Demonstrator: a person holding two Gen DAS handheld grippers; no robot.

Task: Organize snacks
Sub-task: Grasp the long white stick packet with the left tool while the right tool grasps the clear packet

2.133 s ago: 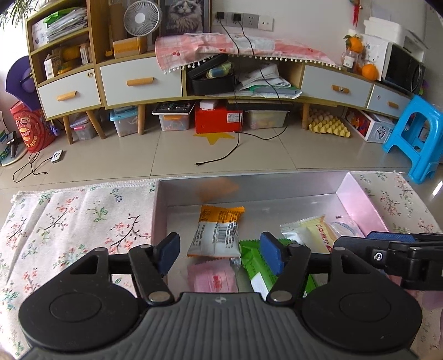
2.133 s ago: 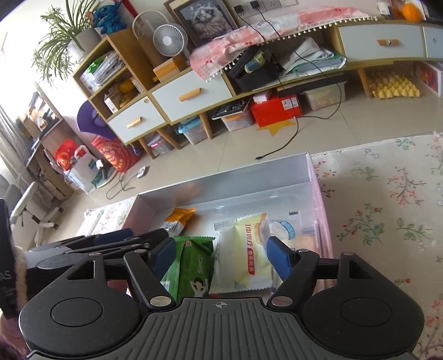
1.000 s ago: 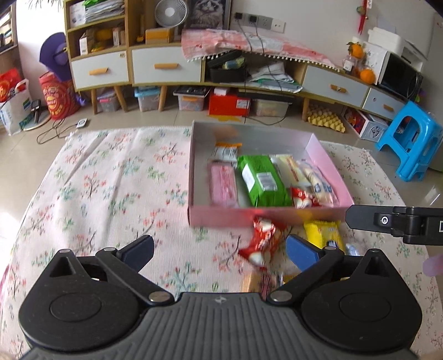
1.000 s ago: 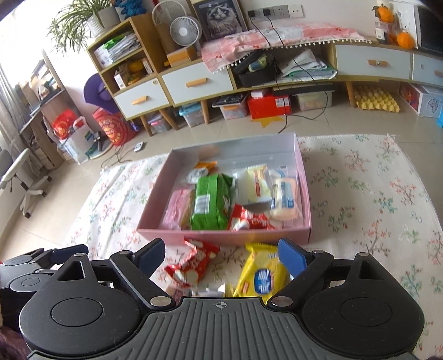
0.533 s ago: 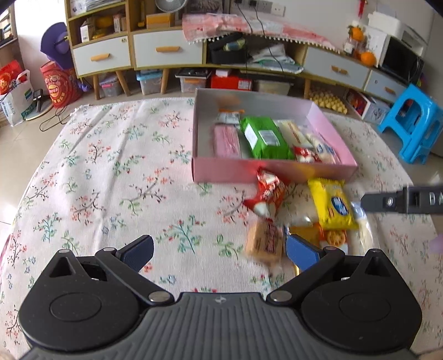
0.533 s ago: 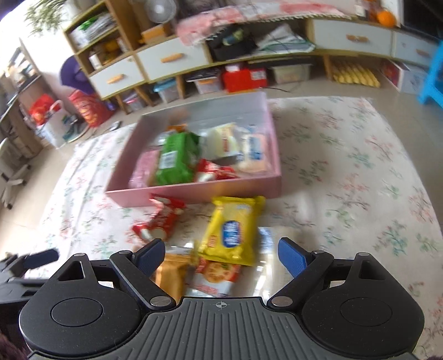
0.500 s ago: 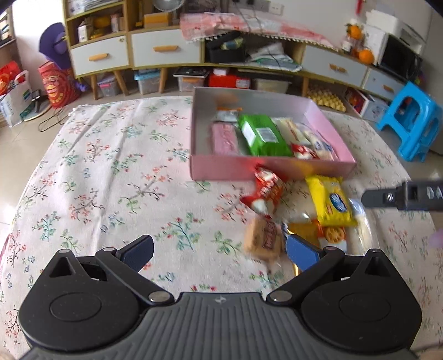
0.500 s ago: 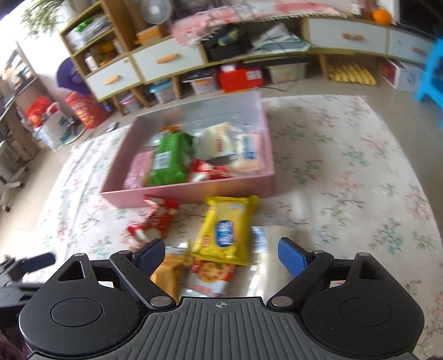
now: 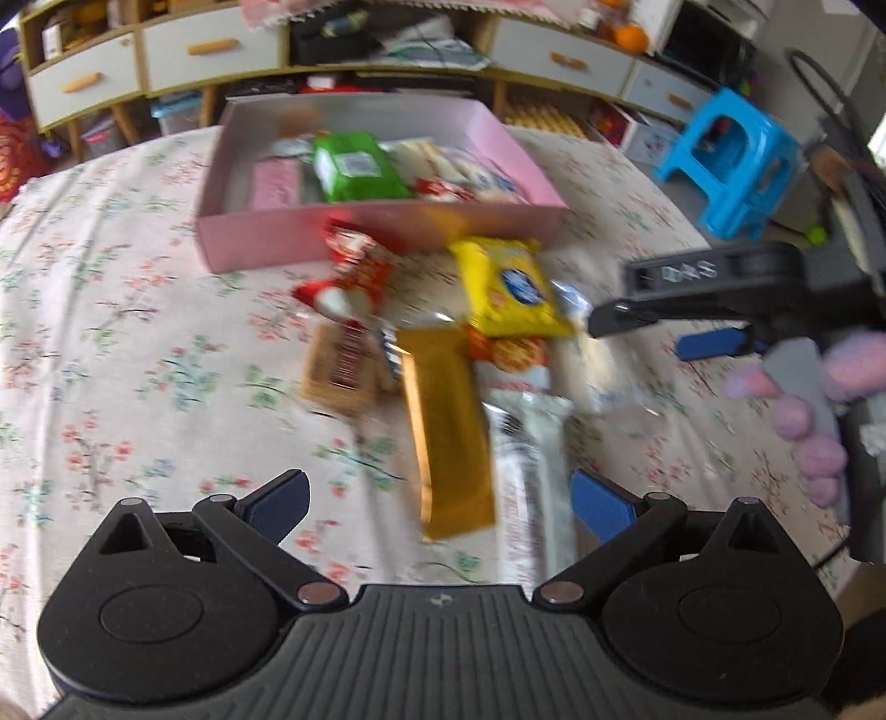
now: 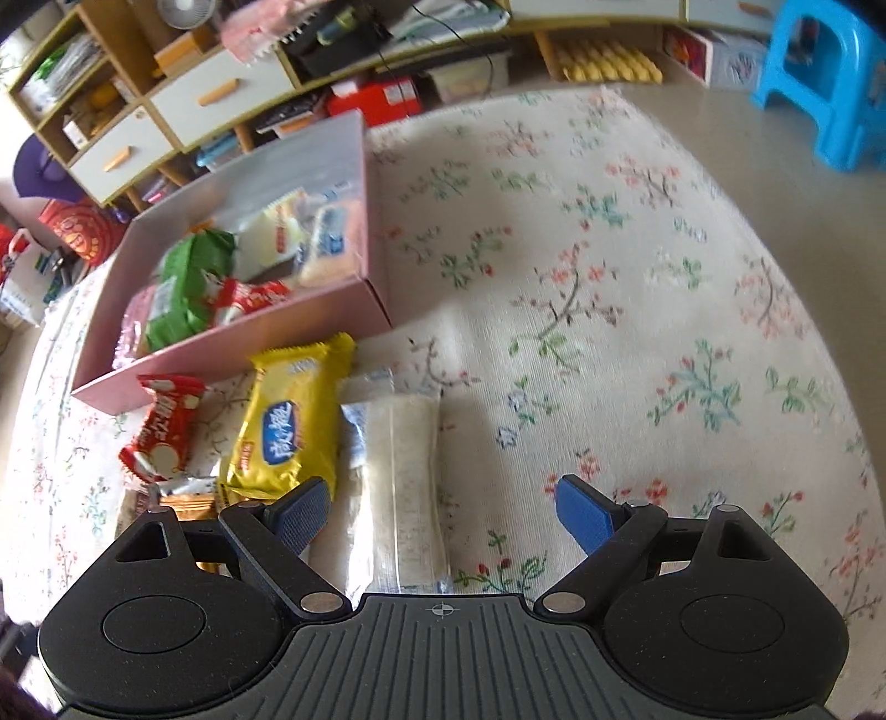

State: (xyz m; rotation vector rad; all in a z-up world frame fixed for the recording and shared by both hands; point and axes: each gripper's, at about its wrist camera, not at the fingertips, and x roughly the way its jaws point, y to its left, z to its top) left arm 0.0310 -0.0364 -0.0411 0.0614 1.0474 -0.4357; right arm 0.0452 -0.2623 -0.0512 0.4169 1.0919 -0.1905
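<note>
A pink box (image 9: 382, 232) (image 10: 232, 354) on the floral cloth holds a green packet (image 9: 354, 166) (image 10: 185, 288) and other snacks. In front of it lie loose snacks: a yellow packet (image 9: 509, 288) (image 10: 288, 421), a red packet (image 9: 349, 271) (image 10: 160, 426), a gold bar (image 9: 448, 432), a tan biscuit pack (image 9: 338, 371) and a clear pale pack (image 10: 398, 487). My left gripper (image 9: 437, 498) hangs open above the gold bar. My right gripper (image 10: 443, 509) hangs open over the clear pack, and in the left wrist view it shows at the right (image 9: 692, 315), held by a hand in a pink glove (image 9: 814, 404).
The floral cloth (image 10: 609, 266) spreads bare to the right of the snacks. Beyond the table stand a blue stool (image 9: 731, 160) (image 10: 825, 72), a low cabinet with white drawers (image 9: 210, 44) and storage boxes on the floor.
Both grippers have dropped and tipped downward toward the loose snacks in front of the box. The right one has shifted right, over the clear pack. Both have stayed open.
</note>
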